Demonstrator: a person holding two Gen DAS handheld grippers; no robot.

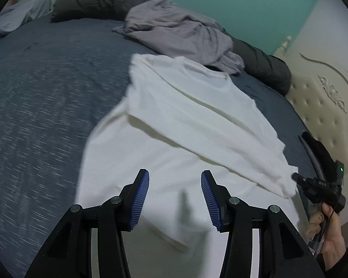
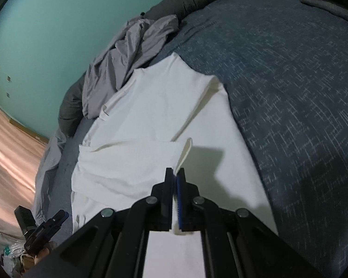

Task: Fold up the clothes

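One blue bedspread (image 1: 46,97) is being covered by one white T-shirt (image 1: 174,120); one grey garment (image 1: 178,32) lies beyond. A padded headboard (image 1: 317,97) is being shown only by the left view. The shirt's edge is being pinched by the right gripper (image 2: 175,173); the left gripper (image 1: 175,185) is being held released, empty.

We note the left gripper (image 1: 175,185) open above a white shirt (image 1: 185,120) on the blue bedspread (image 1: 46,92). At right, the right gripper (image 1: 295,176) pinches the shirt's edge. A grey garment (image 1: 181,32) lies beyond.
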